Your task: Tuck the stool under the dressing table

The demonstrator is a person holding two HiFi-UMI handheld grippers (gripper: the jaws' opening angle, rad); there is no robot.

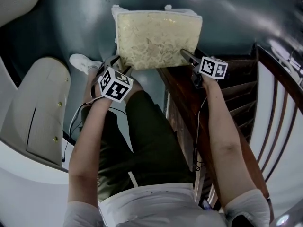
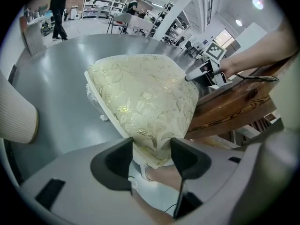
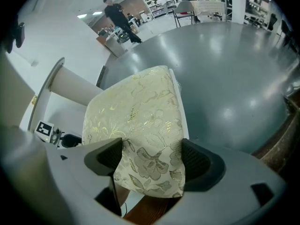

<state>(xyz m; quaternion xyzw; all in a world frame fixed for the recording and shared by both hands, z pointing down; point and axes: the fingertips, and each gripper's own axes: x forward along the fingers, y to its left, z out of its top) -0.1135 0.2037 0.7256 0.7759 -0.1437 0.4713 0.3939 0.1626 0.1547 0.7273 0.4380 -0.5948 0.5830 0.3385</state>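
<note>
The stool has a cream cushion with a gold floral pattern on a white frame and stands on the grey floor. Its near edge meets the far end of the dark wooden dressing table. My left gripper is at the stool's near left corner. In the left gripper view that corner of the stool fills the gap of the left gripper, and both pads touch it. My right gripper is at the near right corner. There the stool sits in the right gripper, pads against the cushion.
A cream padded piece of furniture stands at the left, near the person's white shoe. Dark wooden rails curve along the right. People stand by shelving far across the grey floor.
</note>
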